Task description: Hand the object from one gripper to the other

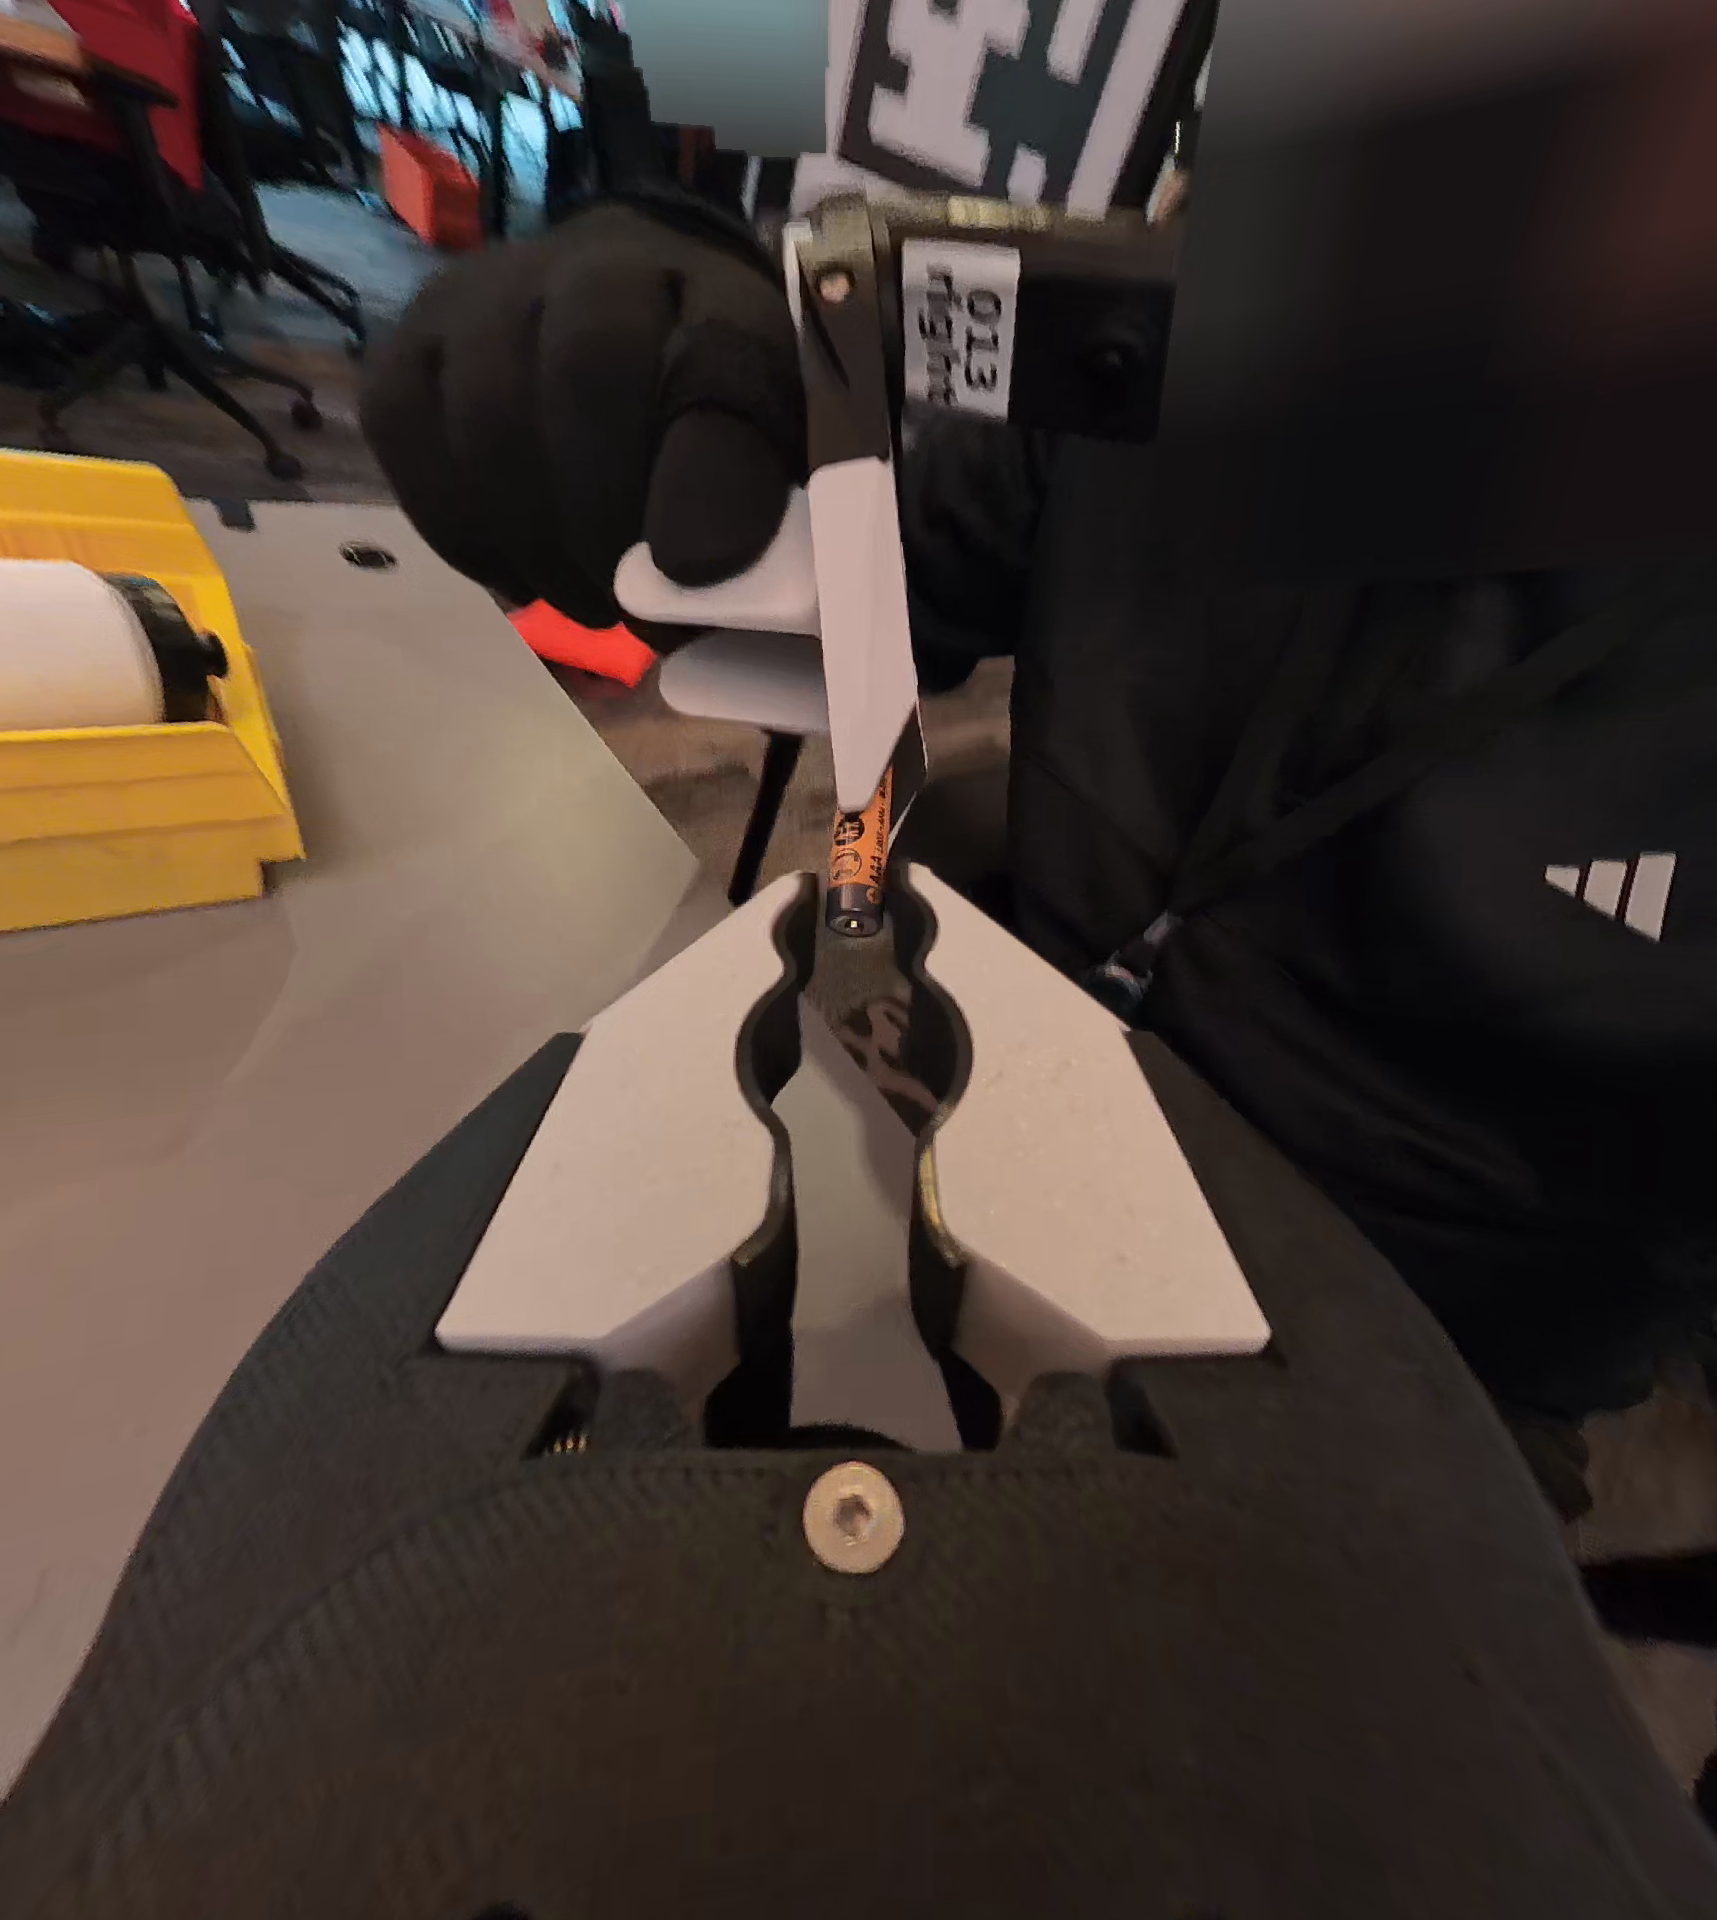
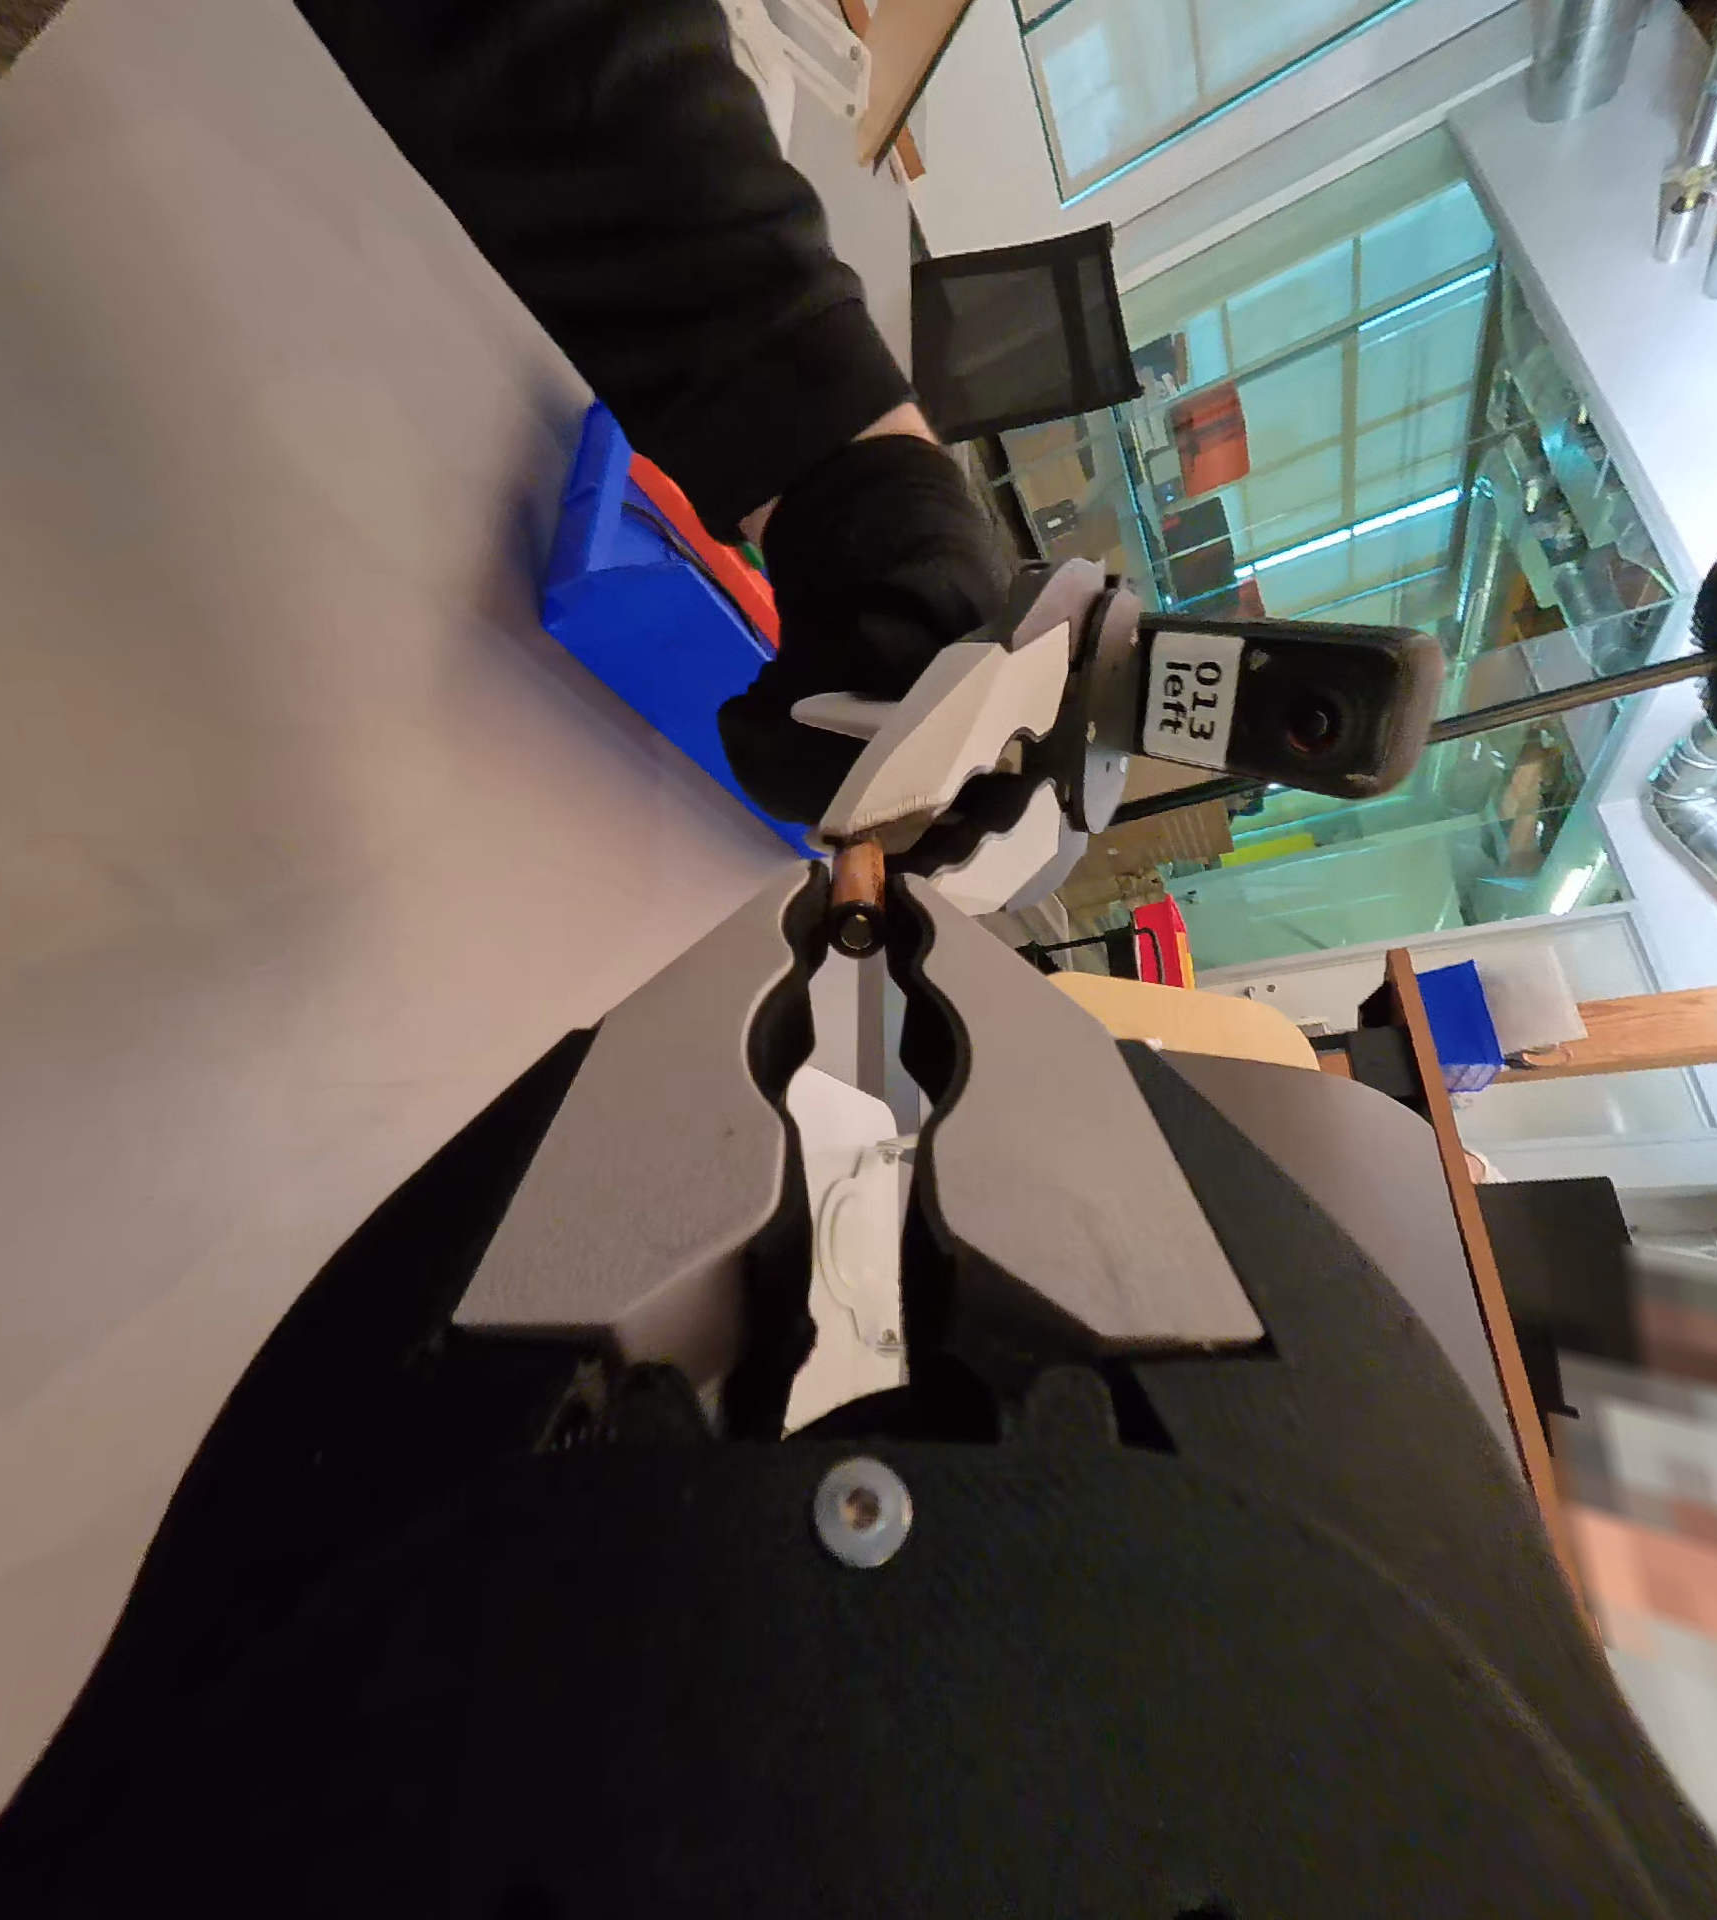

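A small orange and black battery (image 1: 862, 862) is held in the air between the two grippers, above the edge of the grey table (image 1: 210, 1039). In the left wrist view my left gripper (image 1: 856, 896) has its jaws closed against the battery's near end. The right gripper (image 1: 875, 769) comes down from above, shut on the battery's far end. In the right wrist view my right gripper (image 2: 856, 896) clasps one end of the battery (image 2: 854, 904), and the left gripper (image 2: 869, 831) holds the other end. Gloved hands (image 1: 584, 416) hold both tools.
A yellow bin (image 1: 85, 790) with a white roll (image 1: 12, 644) stands on the table at the left. A blue bin (image 2: 646, 613) with red contents sits by the table edge. Office chairs (image 1: 158, 208), shelves and a person's dark clothing (image 1: 1456, 831) lie beyond. Only a small space, under 4 cm, lies between the two pairs of fingers.
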`<state>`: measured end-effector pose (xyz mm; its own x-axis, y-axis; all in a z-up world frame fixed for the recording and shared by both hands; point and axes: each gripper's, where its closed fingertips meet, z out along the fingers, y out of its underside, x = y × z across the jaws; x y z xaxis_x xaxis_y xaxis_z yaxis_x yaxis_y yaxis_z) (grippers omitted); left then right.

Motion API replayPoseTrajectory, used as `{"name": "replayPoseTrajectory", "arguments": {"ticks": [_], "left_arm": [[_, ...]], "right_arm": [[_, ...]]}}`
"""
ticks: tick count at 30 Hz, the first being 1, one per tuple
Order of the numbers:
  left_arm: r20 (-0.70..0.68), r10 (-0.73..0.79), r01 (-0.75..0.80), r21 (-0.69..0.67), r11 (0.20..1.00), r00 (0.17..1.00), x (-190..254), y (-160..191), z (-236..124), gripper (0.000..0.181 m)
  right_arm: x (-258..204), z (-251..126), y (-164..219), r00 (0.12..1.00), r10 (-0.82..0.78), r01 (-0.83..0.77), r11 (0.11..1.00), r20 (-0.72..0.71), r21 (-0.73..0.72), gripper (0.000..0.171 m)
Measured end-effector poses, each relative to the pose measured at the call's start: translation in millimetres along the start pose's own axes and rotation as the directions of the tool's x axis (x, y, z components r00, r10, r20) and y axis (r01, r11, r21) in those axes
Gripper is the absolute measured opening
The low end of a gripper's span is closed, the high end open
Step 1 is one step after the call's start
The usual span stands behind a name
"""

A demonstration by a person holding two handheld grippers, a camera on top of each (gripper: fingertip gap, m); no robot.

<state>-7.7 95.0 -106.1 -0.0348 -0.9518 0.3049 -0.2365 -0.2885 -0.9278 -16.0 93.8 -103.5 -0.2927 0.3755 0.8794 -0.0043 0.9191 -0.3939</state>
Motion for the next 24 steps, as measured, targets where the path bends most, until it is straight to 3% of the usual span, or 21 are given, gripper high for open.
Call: {"name": "replayPoseTrajectory", "arguments": {"ticks": [3, 7, 9, 14, 18, 24], "left_arm": [[0.053, -0.030, 0.024, 0.103, 0.994, 0.998, -11.2, -8.7, -6.8, 0.025], [0.095, -0.111, 0.073, 0.337, 0.939, 0.989, -24.7, -22.1, -17.2, 0.040], [0.100, -0.187, 0.115, 0.492, 0.863, 0.977, -34.5, -28.4, -24.0, 0.040], [-0.009, -0.351, 0.227, 0.777, 0.587, 0.936, -50.2, -35.2, -36.3, 0.039], [-0.068, -0.410, 0.258, 0.866, 0.428, 0.909, -55.1, -39.6, -32.9, 0.039], [-0.062, -0.443, 0.223, 0.920, 0.323, 0.895, -56.3, -46.3, -31.4, 0.022]], "right_arm": [[9.4, -2.7, 3.9, 0.998, 0.007, -0.007, 1.000, -0.065, -0.011, 0.008], [27.8, -5.6, 15.6, 0.973, -0.053, 0.033, 0.995, -0.223, -0.095, 0.007], [37.5, -7.5, 21.2, 0.942, -0.120, 0.073, 0.985, -0.314, -0.158, 0.008], [44.6, -3.6, 31.9, 0.846, -0.337, 0.202, 0.920, -0.413, -0.337, 0.008], [42.5, 3.2, 42.2, 0.809, -0.413, 0.245, 0.884, -0.418, -0.399, 0.008], [38.6, 10.1, 49.1, 0.789, -0.463, 0.282, 0.856, -0.403, -0.433, 0.008]]}}
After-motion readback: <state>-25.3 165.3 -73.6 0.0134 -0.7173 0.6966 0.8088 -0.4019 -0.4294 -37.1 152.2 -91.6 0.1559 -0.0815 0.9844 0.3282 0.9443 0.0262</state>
